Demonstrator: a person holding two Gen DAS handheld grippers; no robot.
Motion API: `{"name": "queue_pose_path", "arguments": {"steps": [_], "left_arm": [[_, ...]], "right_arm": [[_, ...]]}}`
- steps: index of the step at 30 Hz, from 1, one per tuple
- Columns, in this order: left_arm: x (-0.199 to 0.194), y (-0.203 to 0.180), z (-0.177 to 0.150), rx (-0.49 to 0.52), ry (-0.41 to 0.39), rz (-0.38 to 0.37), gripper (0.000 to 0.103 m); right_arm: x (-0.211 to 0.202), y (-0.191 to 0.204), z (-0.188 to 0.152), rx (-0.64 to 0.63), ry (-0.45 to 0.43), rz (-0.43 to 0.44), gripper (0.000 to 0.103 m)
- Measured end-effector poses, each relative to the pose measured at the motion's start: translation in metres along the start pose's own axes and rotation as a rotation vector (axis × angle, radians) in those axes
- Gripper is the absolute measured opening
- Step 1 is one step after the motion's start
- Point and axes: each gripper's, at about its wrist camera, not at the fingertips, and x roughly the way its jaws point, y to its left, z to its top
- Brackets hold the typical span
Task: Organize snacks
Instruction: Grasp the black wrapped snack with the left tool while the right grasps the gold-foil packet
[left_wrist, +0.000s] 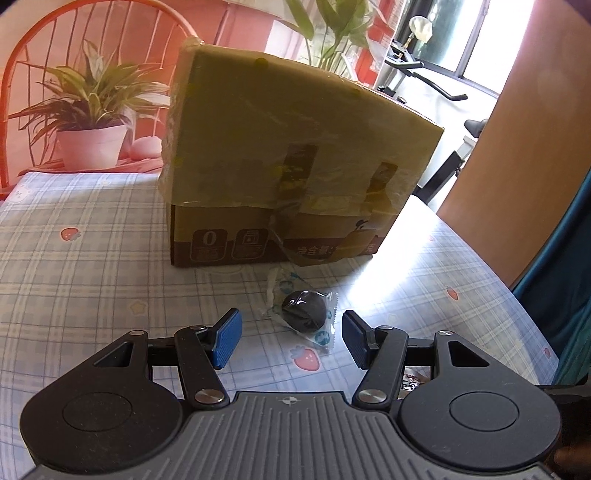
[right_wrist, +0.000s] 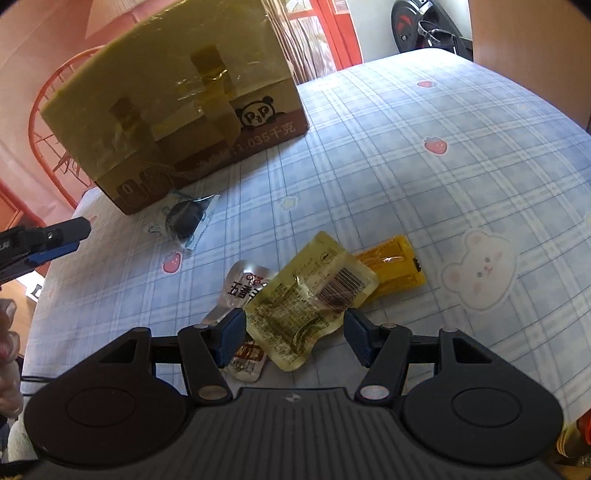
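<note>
Just ahead of the open left gripper (left_wrist: 291, 338) lies the dark wrapped snack (left_wrist: 304, 314), untouched.

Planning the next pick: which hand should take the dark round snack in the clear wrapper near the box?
Left. The left gripper is open with that dark wrapped snack lying just ahead between its fingers. The right gripper sits over the yellow pouch, farther away.

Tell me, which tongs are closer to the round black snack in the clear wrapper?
Left. The left tongs are open right in front of the round black snack, which lies between their tips. The right tongs hover over the yellow packet, farther away.
</note>
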Motion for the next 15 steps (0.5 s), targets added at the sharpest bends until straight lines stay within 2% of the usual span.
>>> {"name": "queue_pose_path", "arguments": {"steps": [8,15], "left_arm": [[-0.003,0.003,-0.004,-0.019,-0.001,0.028,0.062],[-0.001,0.006,-0.006,-0.036,0.007,0.049,0.062]], "right_arm": [[0.028,0.01,0.016,-0.055,-0.004,0.028,0.063],[0.049,0.032,0.019,-0.226,-0.034,-0.009,0.064]]}}
